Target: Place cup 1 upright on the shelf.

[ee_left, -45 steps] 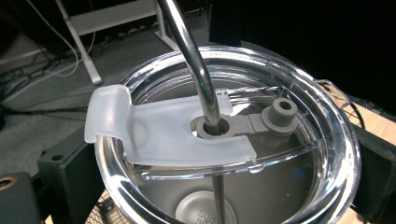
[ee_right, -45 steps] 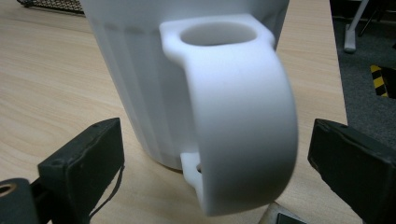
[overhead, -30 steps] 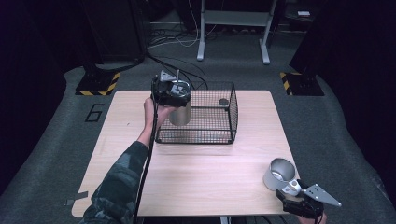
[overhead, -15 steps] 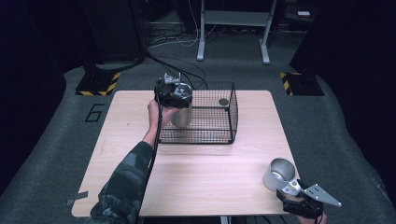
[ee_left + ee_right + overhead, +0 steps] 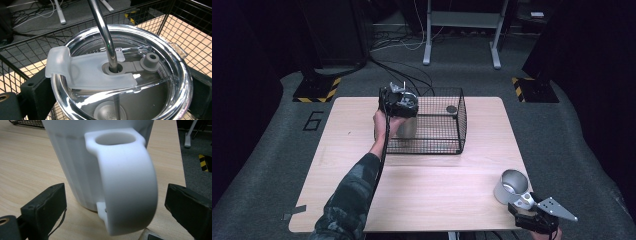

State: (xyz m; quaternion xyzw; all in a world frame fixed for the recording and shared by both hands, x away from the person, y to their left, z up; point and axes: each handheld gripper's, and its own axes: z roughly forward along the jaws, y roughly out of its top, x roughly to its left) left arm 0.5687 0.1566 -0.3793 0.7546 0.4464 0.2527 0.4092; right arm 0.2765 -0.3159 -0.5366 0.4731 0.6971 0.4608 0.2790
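Note:
A steel tumbler [image 5: 408, 128] with a clear lid [image 5: 160, 82] and a metal straw [image 5: 102, 30] hangs upright in the left part of a black wire basket [image 5: 461, 120]. My left gripper [image 5: 405, 116] comes down on it from above and is shut on its lid rim; a black jaw presses each side in the left gripper view. At the table's front right stands a white mug [image 5: 511, 185]. My right gripper [image 5: 518, 202] sits just behind it, open. In the right gripper view the mug's handle [image 5: 127, 190] lies between the two jaws, touching neither.
A small dark round object [image 5: 451, 108] lies on the basket floor at the back right. The basket wires [image 5: 175, 12] ring the tumbler closely. The wooden table [image 5: 432, 195] has bare room in front of the basket. Cables and stand legs are on the floor beyond.
My left gripper has carried the tumbler slightly right and down into the basket. The right gripper and the mug have stayed put.

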